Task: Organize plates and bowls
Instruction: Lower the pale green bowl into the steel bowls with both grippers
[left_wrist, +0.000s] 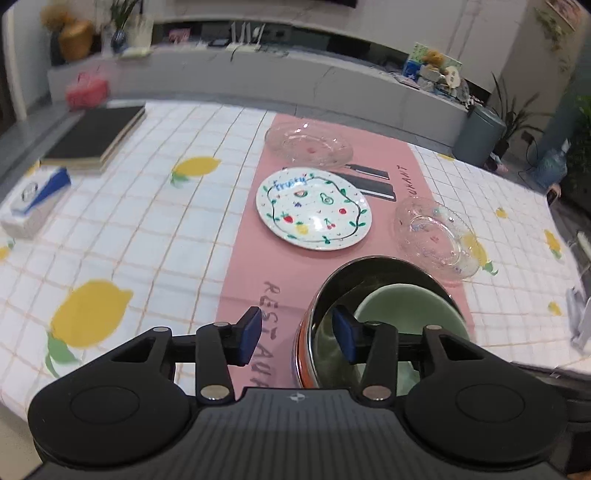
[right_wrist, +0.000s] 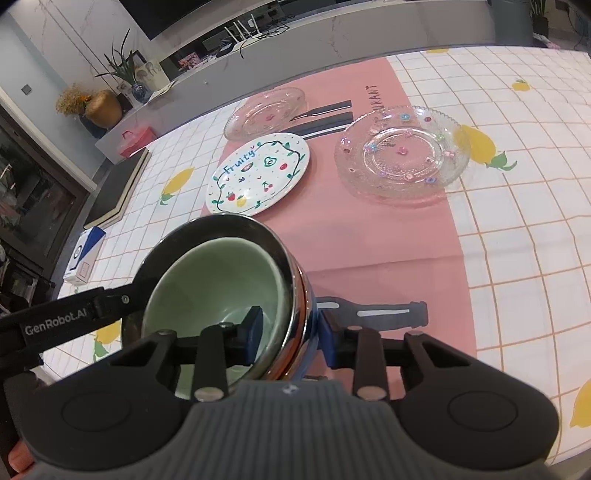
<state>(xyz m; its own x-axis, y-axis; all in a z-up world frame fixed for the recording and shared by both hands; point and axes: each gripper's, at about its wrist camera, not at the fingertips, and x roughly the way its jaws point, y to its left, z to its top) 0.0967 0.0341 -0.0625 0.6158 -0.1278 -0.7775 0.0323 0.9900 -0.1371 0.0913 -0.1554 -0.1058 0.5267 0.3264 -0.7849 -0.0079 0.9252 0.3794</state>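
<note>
Lemon-print checked tablecloth (left_wrist: 147, 236) with a pink runner, set with glassware and china.
Right gripper (right_wrist: 291, 330) clamps the shiny steel bowl's (right_wrist: 295, 273) wall, glazed pale-green ceramic bowl (right_wrist: 218, 273) nested inside; left gripper (left_wrist: 297, 334) straddles its rim, unclenched.

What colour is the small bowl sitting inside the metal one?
Pale green bowl, clearest in the right wrist view.

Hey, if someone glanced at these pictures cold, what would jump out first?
Nearest the cameras, a pale green bowl nests inside a shiny steel bowl, with the right gripper straddling their rim. Behind, on the pink runner, lies a white plate lettered Fruity, flanked by two clear glass plates.
</note>
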